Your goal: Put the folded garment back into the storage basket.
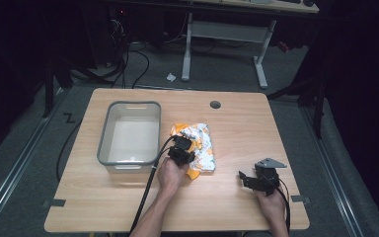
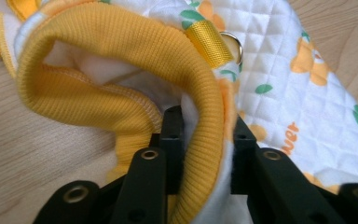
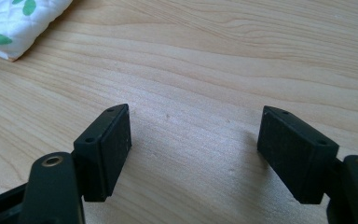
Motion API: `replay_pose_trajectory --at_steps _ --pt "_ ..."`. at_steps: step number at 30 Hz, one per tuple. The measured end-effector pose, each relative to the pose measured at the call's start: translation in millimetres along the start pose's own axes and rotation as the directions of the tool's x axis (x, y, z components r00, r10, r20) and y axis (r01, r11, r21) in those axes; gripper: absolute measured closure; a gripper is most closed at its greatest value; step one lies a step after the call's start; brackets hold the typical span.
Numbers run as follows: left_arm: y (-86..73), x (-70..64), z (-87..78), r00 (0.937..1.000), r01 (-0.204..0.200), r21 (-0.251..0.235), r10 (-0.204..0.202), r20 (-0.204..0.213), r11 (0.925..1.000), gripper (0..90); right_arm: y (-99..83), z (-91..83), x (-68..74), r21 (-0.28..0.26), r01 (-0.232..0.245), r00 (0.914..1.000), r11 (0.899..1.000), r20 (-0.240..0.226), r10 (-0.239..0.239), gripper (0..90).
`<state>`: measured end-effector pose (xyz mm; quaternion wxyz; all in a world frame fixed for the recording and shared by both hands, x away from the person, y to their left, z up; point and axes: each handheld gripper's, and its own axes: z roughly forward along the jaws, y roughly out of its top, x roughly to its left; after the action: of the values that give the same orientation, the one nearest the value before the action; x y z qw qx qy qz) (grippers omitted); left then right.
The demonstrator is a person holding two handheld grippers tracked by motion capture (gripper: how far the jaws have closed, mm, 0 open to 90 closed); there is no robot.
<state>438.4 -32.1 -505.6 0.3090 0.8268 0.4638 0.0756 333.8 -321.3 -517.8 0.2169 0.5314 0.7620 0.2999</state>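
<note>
My left tongs (image 2: 204, 140) are clamped on the yellow ribbed cuff (image 2: 121, 51) of the garment (image 1: 201, 148); the cuff band runs between the jaws, with the quilted printed body just right of them on the worktop (image 1: 237, 123). Bite looks shallow, fabric only at the jaw tips, so I'd keep the squeeze firm and lift slow and straight so the rib doesn't slide out. The bulk will trail and swing, so it needs height before going sideways. Bin (image 1: 130, 136) sits just left of the left tongs, its near wall being the thing to clear. A metal ring (image 2: 233, 44) on a yellow loop sits ahead of the jaws and could snag the rim. Right tongs (image 1: 249, 178) are wide open, empty, low over bare wood, well right of the garment.
</note>
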Motion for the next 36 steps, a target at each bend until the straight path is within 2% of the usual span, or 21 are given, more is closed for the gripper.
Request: replay_pose_trajectory --at_steps 2,6,9,10,13,16,19,24,31,36 --pt "0.6 1.8 -0.6 0.9996 0.006 -0.002 -0.006 0.027 1.0000 77.3 0.0 0.0 0.0 0.000 0.000 1.0000 1.000 0.000 0.000 25.9" --pt "0.4 -2.7 -3.6 0.9992 -0.029 -0.021 0.029 0.026 0.9994 78.9 0.0 0.0 0.0 0.000 0.000 1.0000 1.000 0.000 0.000 25.9" --pt "1.5 -5.9 -10.5 0.9974 -0.059 -0.052 0.061 0.038 0.9969 79.2 0.0 0.0 0.0 0.000 -0.001 1.0000 1.000 0.000 0.001 26.0" --pt "1.3 -8.4 -14.2 0.9971 -0.055 -0.056 0.058 0.049 0.9969 79.2 0.0 0.0 0.0 0.000 0.000 1.0000 1.000 0.000 0.000 25.9" --pt "2.2 -14.5 -28.7 0.9930 -0.078 -0.110 0.087 0.080 0.9909 79.4 0.0 0.0 0.0 0.000 -0.001 1.0000 1.000 0.000 0.001 25.9" --pt "3.4 -14.0 -41.2 0.9871 -0.054 -0.149 0.075 0.141 0.9874 79.6 0.0 0.0 -0.1 0.000 0.001 1.0000 1.000 0.000 -0.001 25.9" --pt "3.6 -11.8 -51.8 0.9833 -0.044 -0.177 0.074 0.166 0.9833 79.7 0.0 0.1 -0.1 0.000 0.001 1.0000 1.000 0.000 -0.001 25.9" --pt "2.9 -8.6 -65.6 0.9812 -0.045 -0.209 0.082 0.175 0.9768 79.7 0.0 0.0 0.0 0.000 0.000 1.0000 1.000 0.000 0.000 25.9" --pt "-0.3 -7.8 -80.4 0.9769 -0.071 -0.231 0.115 0.180 0.9702 79.6 0.0 0.0 -0.1 0.001 0.001 1.0000 1.000 0.000 -0.001 25.9" --pt "-1.7 -5.2 -88.7 0.9750 -0.071 -0.244 0.119 0.188 0.9672 79.6 0.0 0.0 -0.1 0.001 0.001 1.0000 1.000 0.000 -0.001 25.9"
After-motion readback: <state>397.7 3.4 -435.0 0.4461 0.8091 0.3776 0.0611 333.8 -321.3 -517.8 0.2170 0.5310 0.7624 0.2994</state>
